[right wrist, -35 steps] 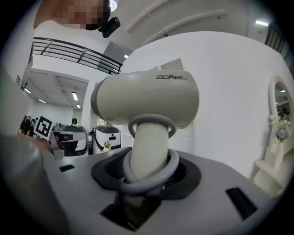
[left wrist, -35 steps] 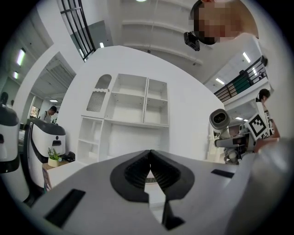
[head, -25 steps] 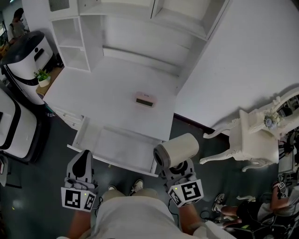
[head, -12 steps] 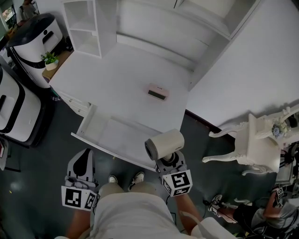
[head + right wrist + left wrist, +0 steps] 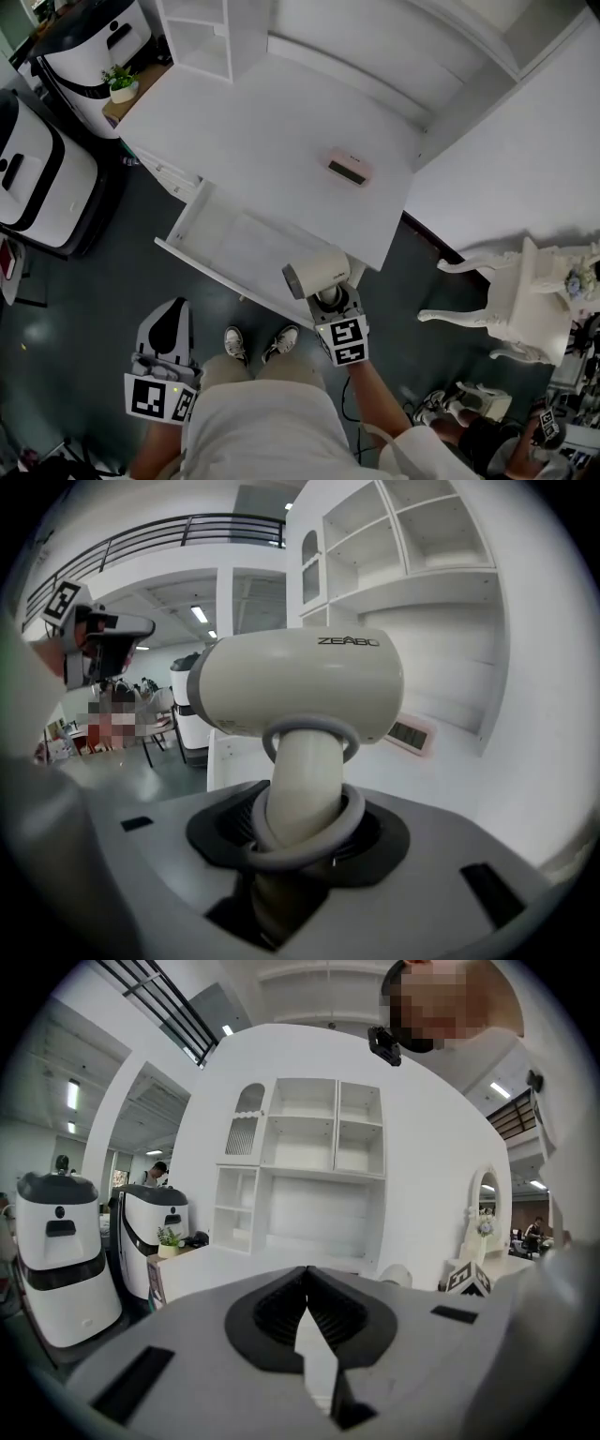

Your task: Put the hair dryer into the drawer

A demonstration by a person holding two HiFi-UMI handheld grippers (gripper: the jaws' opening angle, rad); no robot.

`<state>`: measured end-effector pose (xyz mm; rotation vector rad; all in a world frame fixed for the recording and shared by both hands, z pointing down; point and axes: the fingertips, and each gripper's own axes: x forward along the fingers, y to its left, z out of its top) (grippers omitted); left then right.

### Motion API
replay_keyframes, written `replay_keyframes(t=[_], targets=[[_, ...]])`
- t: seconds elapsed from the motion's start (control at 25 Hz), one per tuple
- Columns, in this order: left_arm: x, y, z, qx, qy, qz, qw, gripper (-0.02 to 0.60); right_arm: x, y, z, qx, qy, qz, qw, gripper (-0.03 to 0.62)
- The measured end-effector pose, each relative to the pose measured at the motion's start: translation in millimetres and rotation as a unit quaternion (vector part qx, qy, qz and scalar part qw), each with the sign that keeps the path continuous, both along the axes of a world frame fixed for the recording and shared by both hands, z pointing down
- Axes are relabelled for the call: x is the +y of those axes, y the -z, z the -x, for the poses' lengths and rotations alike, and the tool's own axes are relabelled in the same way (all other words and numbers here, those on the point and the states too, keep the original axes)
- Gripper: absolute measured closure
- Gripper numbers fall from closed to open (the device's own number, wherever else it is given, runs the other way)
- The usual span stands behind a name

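A cream hair dryer (image 5: 317, 275) with a grey loop on its handle is held by that handle in my right gripper (image 5: 328, 298), which is shut on it. In the head view the dryer hangs over the front right corner of the open white drawer (image 5: 230, 246). The right gripper view shows the dryer (image 5: 298, 684) upright, nozzle to the left, with its handle clamped in the right gripper (image 5: 298, 829). My left gripper (image 5: 172, 317) stays low at the left in front of the drawer. In the left gripper view the left gripper (image 5: 306, 1286) is shut with nothing in it.
The drawer belongs to a white desk (image 5: 253, 131) with shelves behind, and a small pink device (image 5: 347, 170) lies on the top. White machines (image 5: 37, 173) and a small potted plant (image 5: 121, 81) stand to the left. An ornate white chair (image 5: 525, 300) stands at the right. The person's shoes (image 5: 255, 343) are below the drawer.
My right gripper has carried the hair dryer down and to the left, from beside the desk's corner to over the drawer's front right corner. The left gripper has hardly shifted.
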<state>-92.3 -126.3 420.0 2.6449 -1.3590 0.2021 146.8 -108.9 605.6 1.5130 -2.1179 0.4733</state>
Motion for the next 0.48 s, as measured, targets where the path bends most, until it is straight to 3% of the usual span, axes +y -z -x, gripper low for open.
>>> replay_keyframes(t=[0.48], targets=[[7.1, -11.0, 11.1, -0.019, 0.049, 0.018, 0.9985, 0.565, -23.3, -97.1, 12.9, 0.050, 0.078, 0.087, 0.992, 0.398]])
